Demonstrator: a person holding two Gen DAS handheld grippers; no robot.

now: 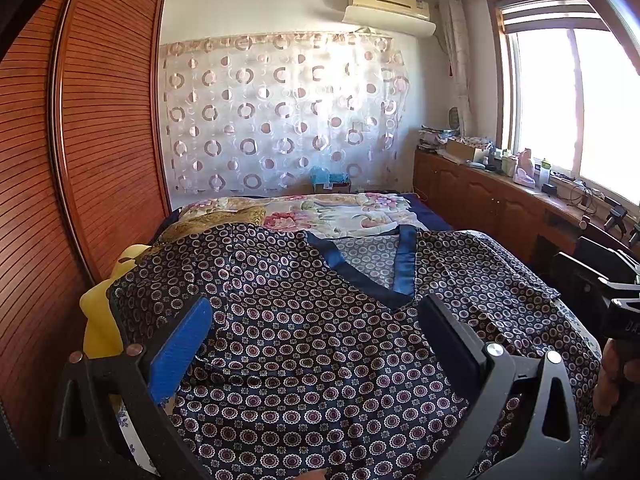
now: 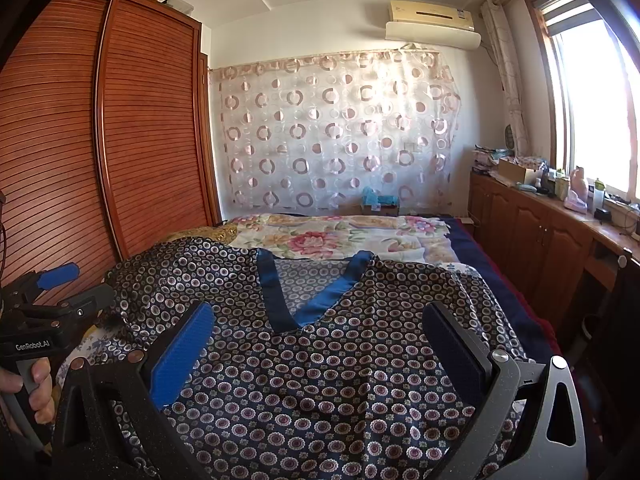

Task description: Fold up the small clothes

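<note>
From the left wrist view, the left gripper (image 1: 320, 344) hangs low over a dark patterned shirt (image 1: 304, 344) that lies spread front-up on the bed (image 1: 436, 220), its blue V-shaped collar (image 1: 404, 264) pointing toward the camera. The fingers (image 1: 180, 352) are spread wide apart with nothing between them, one on each side of the shirt's chest; whether they touch the cloth cannot be told. A yellow object (image 1: 100, 320) peeks out past the shirt's left edge, near the wooden wardrobe (image 1: 80, 160). From the right wrist view, the right gripper (image 2: 320, 352) hangs likewise over the shirt (image 2: 320, 392), just below the collar (image 2: 280, 296), its fingers (image 2: 180, 356) released and gripping nothing; the left gripper (image 2: 60, 280) shows at the left edge beside the sleeve (image 2: 168, 272). The shirt looks laid out flat but not yet folded, so the folding seems to be only starting. The next move likely calls for each gripper to go out to a sleeve or side edge, pinch a single layer of this slippery-looking cloth, and carry it inward across the body.
</note>
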